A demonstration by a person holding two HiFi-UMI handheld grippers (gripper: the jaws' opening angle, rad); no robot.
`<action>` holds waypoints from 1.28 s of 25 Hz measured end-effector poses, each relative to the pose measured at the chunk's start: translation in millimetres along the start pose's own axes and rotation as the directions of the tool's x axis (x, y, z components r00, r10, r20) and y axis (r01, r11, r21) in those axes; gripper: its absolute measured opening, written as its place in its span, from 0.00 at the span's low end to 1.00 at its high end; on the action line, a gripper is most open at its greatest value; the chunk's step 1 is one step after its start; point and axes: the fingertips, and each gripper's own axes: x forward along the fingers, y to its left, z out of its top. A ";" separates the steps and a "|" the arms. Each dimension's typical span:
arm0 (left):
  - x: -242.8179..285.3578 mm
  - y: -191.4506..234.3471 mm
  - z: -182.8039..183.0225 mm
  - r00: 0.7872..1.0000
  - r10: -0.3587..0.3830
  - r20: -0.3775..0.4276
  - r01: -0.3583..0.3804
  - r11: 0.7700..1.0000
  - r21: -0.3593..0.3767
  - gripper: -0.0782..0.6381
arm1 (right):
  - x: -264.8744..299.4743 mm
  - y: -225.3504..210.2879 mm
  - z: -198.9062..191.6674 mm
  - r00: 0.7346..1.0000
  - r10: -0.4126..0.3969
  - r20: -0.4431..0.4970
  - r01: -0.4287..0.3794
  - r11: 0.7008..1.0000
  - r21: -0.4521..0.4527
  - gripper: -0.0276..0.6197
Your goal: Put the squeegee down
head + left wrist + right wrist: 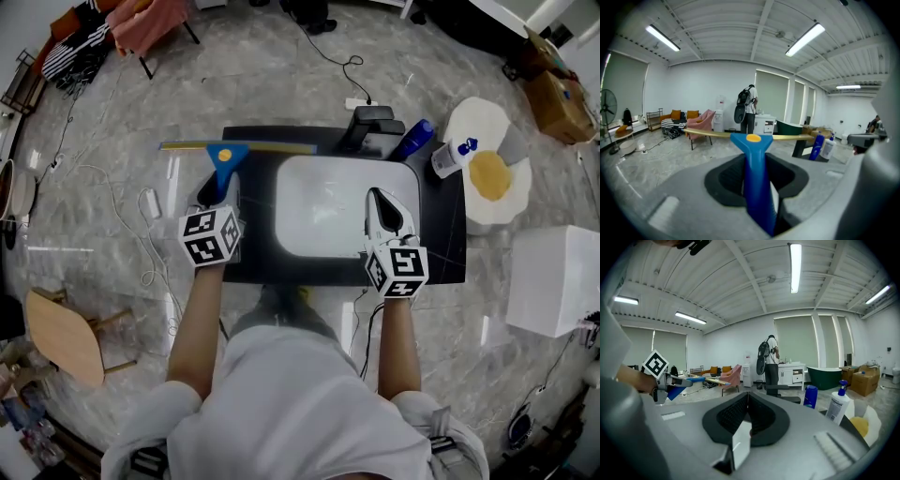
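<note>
Right, head view first: two hand-held grippers are out over one black counter [439, 246] with one white rectangular basin [342, 208] sunk in its middle. The left gripper [214, 186] is pinching the blue plastic handle of the squeegee with a long yellowish blade [226, 156], the only squeegee in sight. It sits over the counter's back-left corner, left of the basin, with the blade running along the far edge; whether it touches the top I cannot tell. The right gripper [380, 201] hangs over the basin's right side, carrying nothing. Each gripper wears one marker cube, so two cubes. Two bottles stand at the back right, one dark blue bottle [415, 139] and one white pump bottle with a blue top [448, 157], beside one fried-egg-shaped floor mat [489, 174]. One white box [553, 279] sits on the floor to the right and one small wooden table [59, 333] to the left. Now the left gripper view: both jaws are clamped on the blue handle, which rises straight up between them to a single yellow stud, the blade stretching level to either side. One person with a backpack [747, 109] stands far off, and three ceiling strip lights show. Over to the right gripper view: the jaws are pressed together with nothing between them. The same two bottles are at the right, one dark green bathtub [826, 374] stands behind, and four strip lights run overhead.
</note>
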 end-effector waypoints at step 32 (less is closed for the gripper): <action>189.5 6.0 -113.6 0.955 -0.039 -0.294 0.013 0.996 -0.091 0.29 | 93.4 -42.9 -63.0 0.990 -0.057 -0.133 0.065 0.996 0.060 0.05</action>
